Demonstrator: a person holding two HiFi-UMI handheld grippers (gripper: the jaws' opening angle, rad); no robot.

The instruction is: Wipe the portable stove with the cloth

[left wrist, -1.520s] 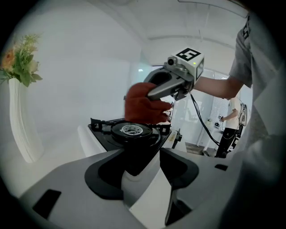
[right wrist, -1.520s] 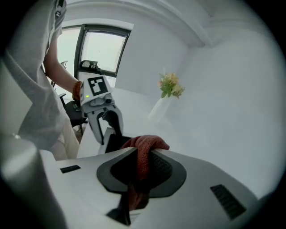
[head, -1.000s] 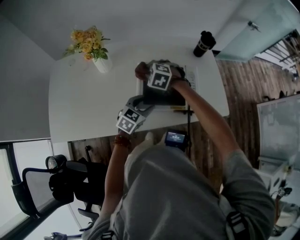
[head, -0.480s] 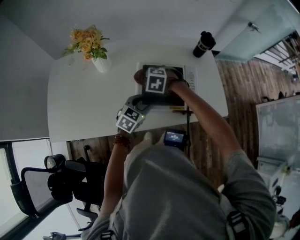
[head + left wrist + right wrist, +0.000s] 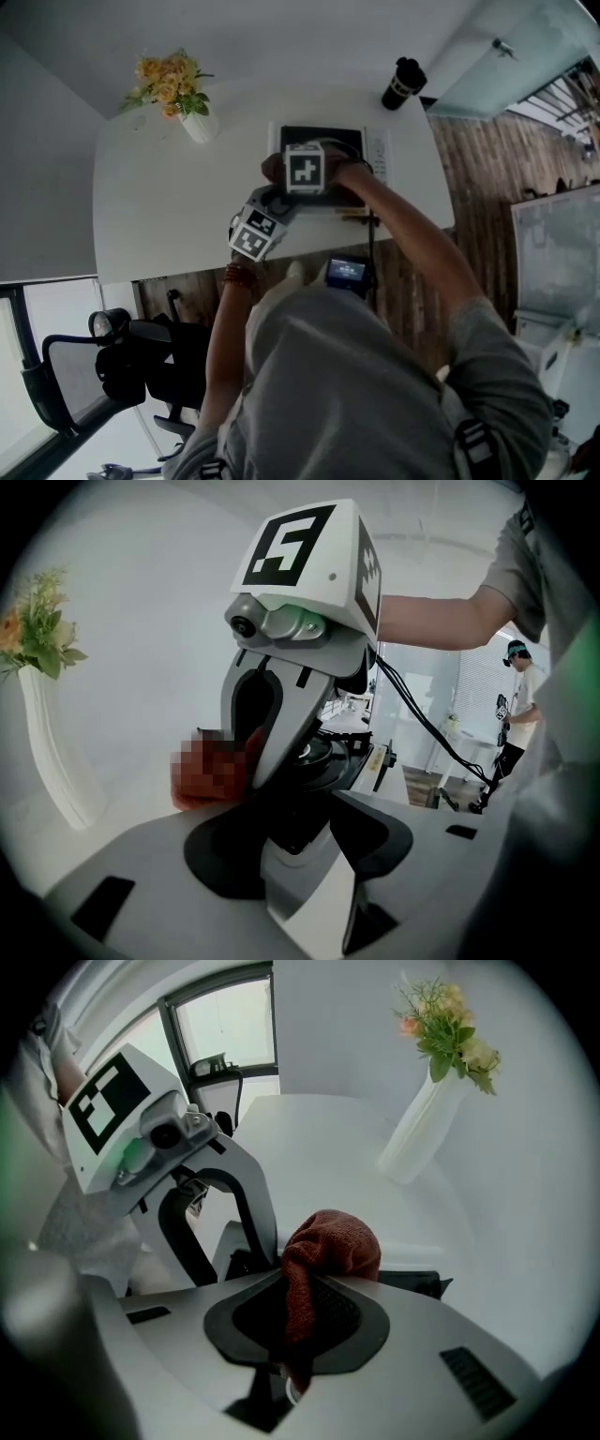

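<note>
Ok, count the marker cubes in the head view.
2. One cube sits over the stove; the other cube is lower left of it, by the table's near edge. None seems hidden.

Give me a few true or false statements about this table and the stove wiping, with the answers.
1. The right gripper has its jaws closed on a reddish-brown cloth. True.
2. The vase of flowers lies tipped over on the table. False: it stands upright near the far left corner.
3. The dark cup stands on the stove. False: it stands on the table near the far right corner, apart from the stove.
4. In the head view, the right gripper is over the stove. True.
</note>
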